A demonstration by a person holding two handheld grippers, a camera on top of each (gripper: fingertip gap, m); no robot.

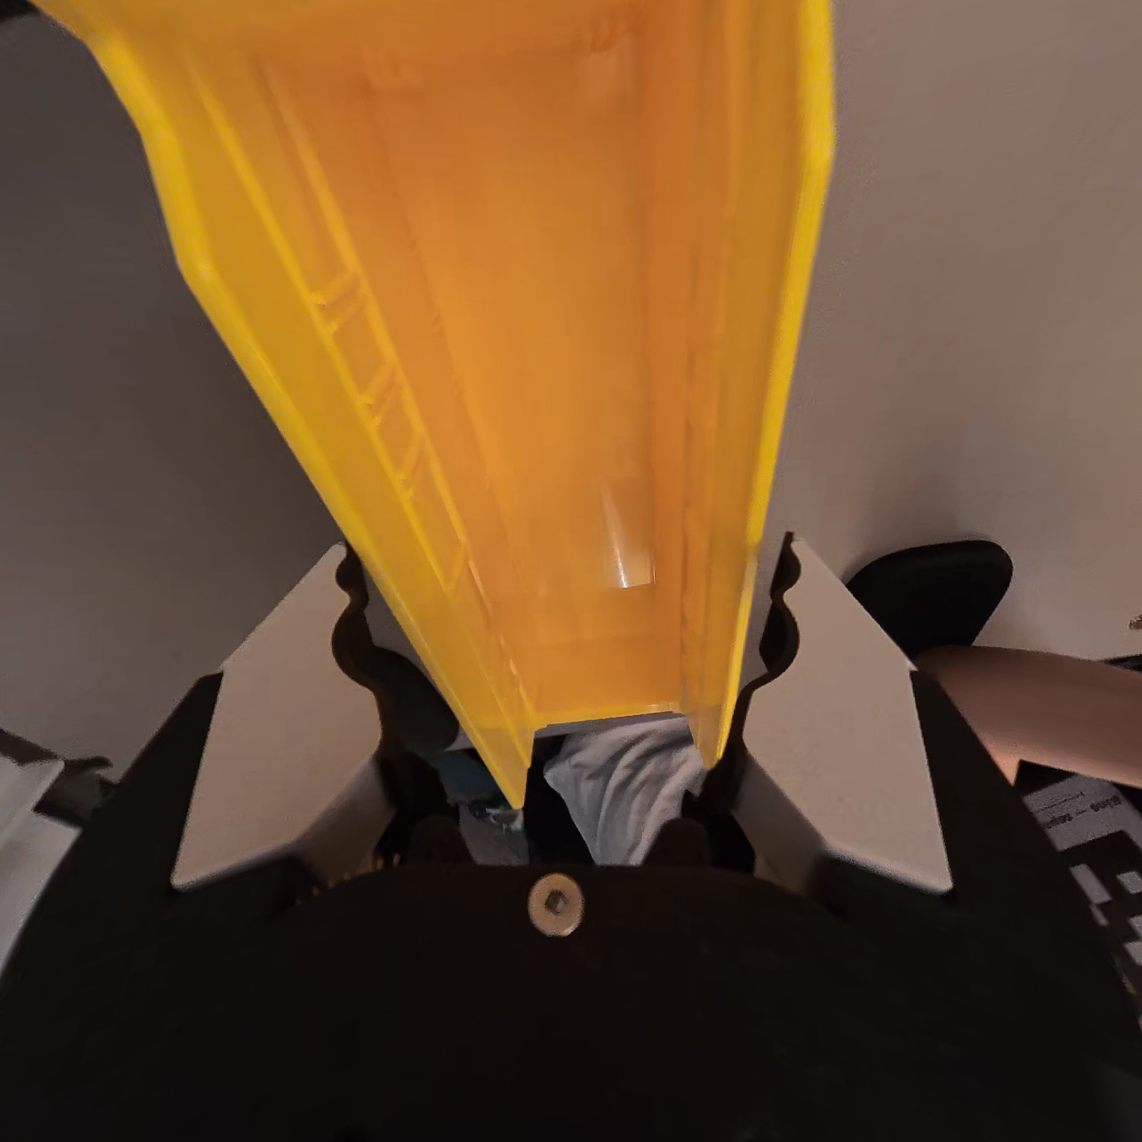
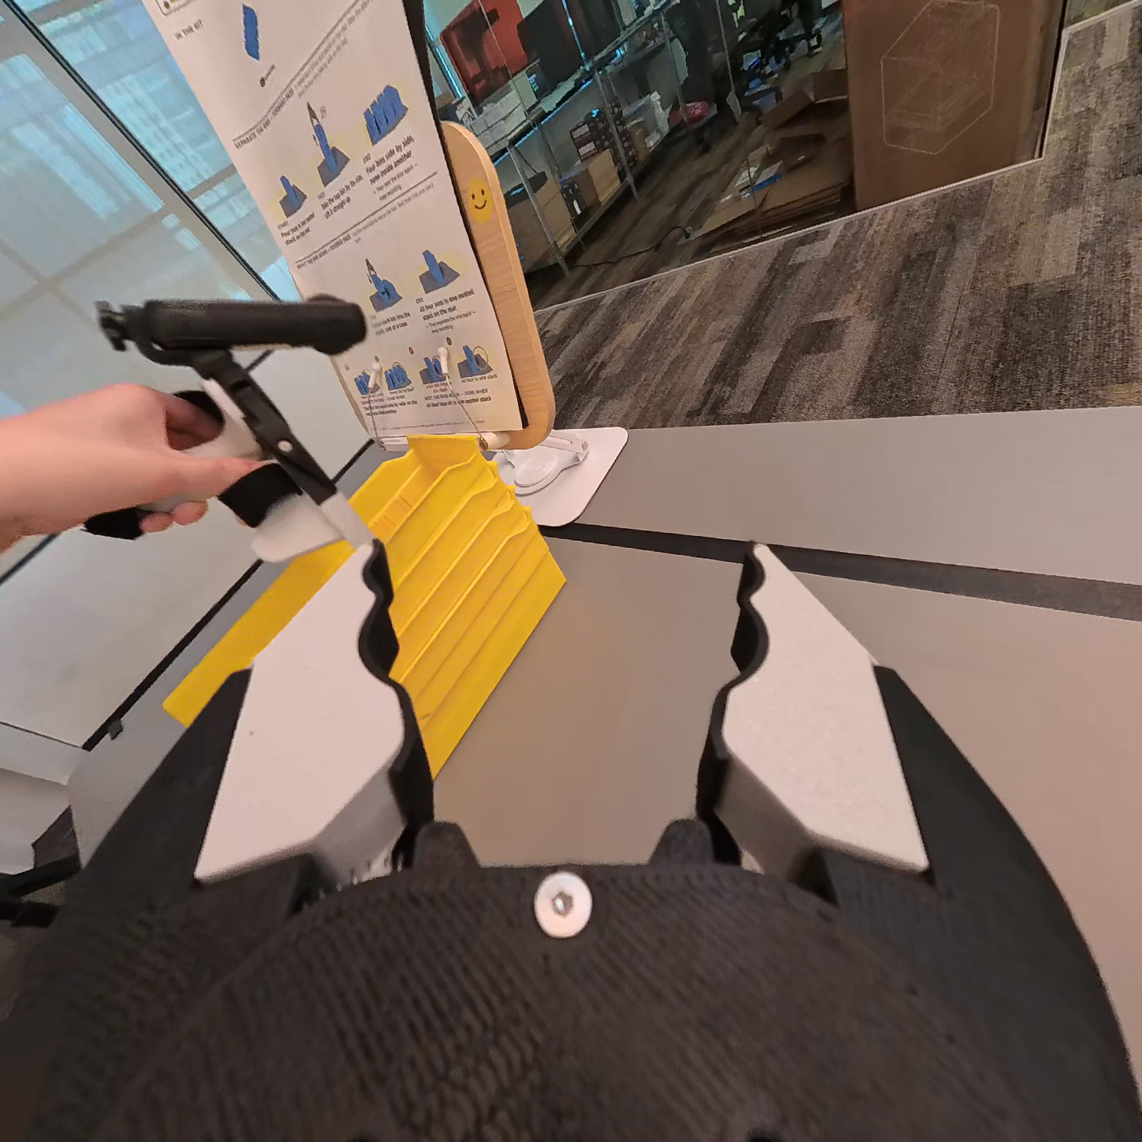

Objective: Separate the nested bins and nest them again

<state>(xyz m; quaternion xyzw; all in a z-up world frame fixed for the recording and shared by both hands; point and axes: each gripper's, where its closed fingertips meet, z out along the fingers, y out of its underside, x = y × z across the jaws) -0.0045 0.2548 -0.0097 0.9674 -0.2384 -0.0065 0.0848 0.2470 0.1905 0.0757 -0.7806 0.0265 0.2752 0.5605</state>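
Only the right wrist view shows the nested yellow bins (image 2: 457,556) stepped.

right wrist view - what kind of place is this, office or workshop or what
Probably an office-type workspace with a storeroom next door: a grey table holding yellow bins, patterned carpet, and shelving with cardboard boxes behind a glass partition.

Daylight is coming through the window (image 2: 93,204) on the left. Grey carpet (image 2: 865,296) is running past the grey table (image 2: 896,494), and shelving (image 2: 618,123) is showing behind glass.
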